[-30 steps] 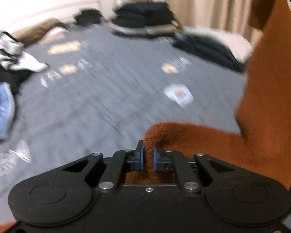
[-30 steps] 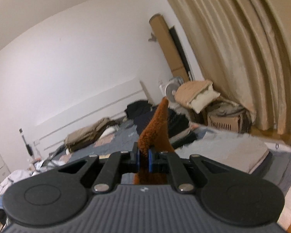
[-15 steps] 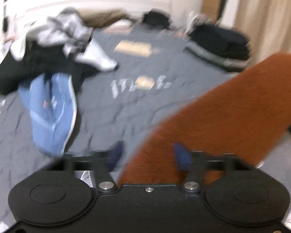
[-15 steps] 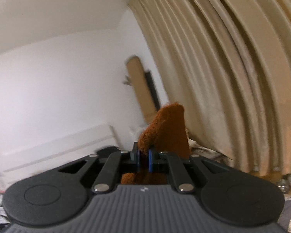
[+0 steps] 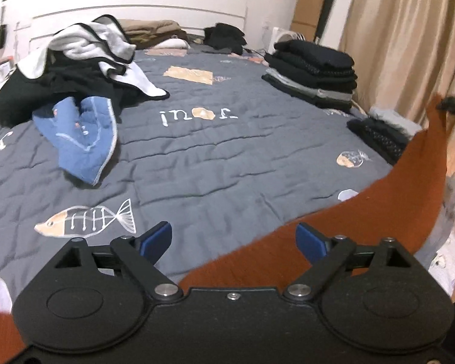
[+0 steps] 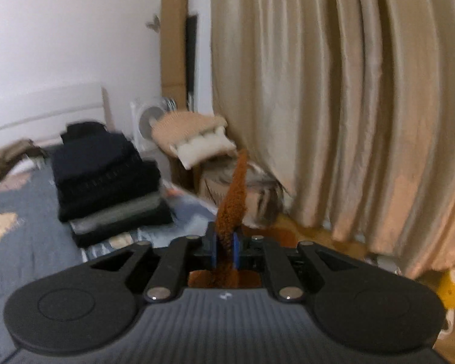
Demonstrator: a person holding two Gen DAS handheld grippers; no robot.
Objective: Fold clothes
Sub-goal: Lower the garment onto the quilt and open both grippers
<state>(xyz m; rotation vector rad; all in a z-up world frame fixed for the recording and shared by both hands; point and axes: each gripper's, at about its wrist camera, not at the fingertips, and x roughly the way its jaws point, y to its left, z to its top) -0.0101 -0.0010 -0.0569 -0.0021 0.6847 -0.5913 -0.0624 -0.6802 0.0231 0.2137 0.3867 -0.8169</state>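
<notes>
- The bed [image 5: 215, 157] fills the left wrist view, covered by a grey quilt printed with fish and letters
- Beige curtains [image 6: 348, 106] hang along the far side of the room, behind the bed's right edge
- A loose heap of unfolded clothes [image 5: 66, 69], black, white and grey, lies at the upper left of the quilt, with a blue garment [image 5: 82, 142] spilling out just below it
- A neat stack of folded dark clothes [image 5: 312, 72] sits near the bed's right edge, well apart from the heap; a smaller dark pile [image 5: 376, 139] lies nearer the corner
- The rust-brown garment [image 5: 379, 212] stretches from under the left gripper up to the right edge of the view, its lower part lying over the quilt's near corner
- The left gripper [image 5: 233, 239] has just been opening: its blue fingers [image 5: 154, 236] now stand wide apart, released, with the brown cloth lying loose between them and pressed by neither pad
- The right gripper [image 6: 224, 250] has its fingers clenched on a fold of the same garment [image 6: 232, 200], which rises as a narrow strip above them
</notes>
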